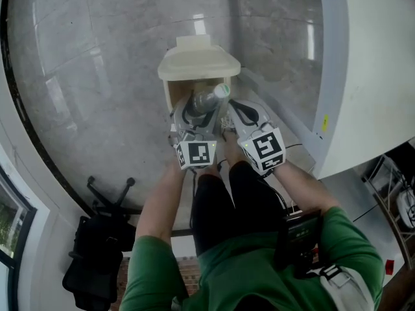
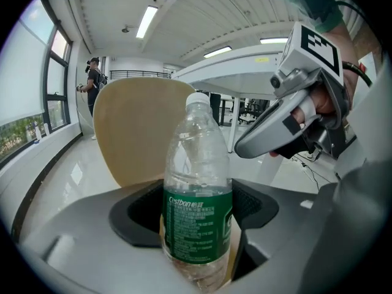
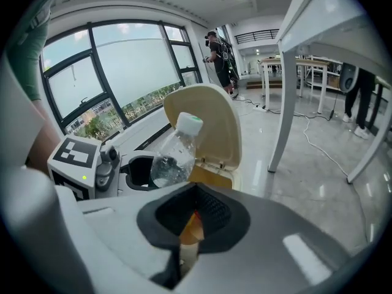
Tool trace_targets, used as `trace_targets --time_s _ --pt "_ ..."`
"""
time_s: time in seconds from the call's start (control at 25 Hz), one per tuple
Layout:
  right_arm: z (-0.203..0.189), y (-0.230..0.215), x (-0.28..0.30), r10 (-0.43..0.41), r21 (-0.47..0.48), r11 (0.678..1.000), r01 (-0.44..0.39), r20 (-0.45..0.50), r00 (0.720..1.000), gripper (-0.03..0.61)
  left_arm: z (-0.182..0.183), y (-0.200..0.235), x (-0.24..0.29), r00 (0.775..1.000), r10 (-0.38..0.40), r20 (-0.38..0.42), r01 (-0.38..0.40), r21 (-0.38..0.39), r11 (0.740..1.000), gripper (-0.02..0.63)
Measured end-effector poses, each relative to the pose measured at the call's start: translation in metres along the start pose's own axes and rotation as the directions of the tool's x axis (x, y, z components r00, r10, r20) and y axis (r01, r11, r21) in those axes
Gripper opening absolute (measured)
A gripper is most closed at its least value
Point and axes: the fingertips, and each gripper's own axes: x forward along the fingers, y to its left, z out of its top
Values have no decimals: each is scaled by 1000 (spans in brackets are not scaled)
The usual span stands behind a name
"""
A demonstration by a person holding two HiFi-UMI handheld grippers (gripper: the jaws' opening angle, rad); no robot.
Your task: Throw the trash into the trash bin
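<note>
A clear plastic bottle (image 1: pixel 209 100) with a green label (image 2: pixel 197 225) and white cap stands upright between the jaws of my left gripper (image 1: pixel 194 118), which is shut on it. Just beyond it is the cream trash bin (image 1: pixel 170 86), its lid (image 2: pixel 135 127) flipped up and its mouth open under the bottle. My right gripper (image 1: pixel 241 116) hovers beside the left one on the right, over the bin's near edge. Its jaws (image 3: pixel 195 216) stand nearly together with nothing held, and the bin's tan inside shows through the slit. The right gripper view shows the bottle (image 3: pixel 174 155) against the raised lid (image 3: pixel 211 124).
A white table (image 1: pixel 366 76) runs along the right, its legs (image 3: pixel 285 121) close to the bin. A black chair base (image 1: pixel 110 193) and a dark bag (image 1: pixel 97 264) lie on the grey floor at lower left. A window wall curves along the left.
</note>
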Motion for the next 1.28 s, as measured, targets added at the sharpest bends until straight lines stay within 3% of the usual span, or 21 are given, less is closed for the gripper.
trace_targets --time_s 0.56,1.04,1.28 --pt "-32 -8 16 1 8 1000 -1 -40 999 3 -52 0 32 1000 14 -26 -14 14 1000 330" --pt "-45 -6 22 2 14 1000 -2 -49 999 3 -81 -1 52 985 35 -166 -33 11 999 331" --pt "-53 -10 27 -3 14 1000 4 -63 998 3 -96 -5 64 966 8 -259 -12 -16 1000 333"
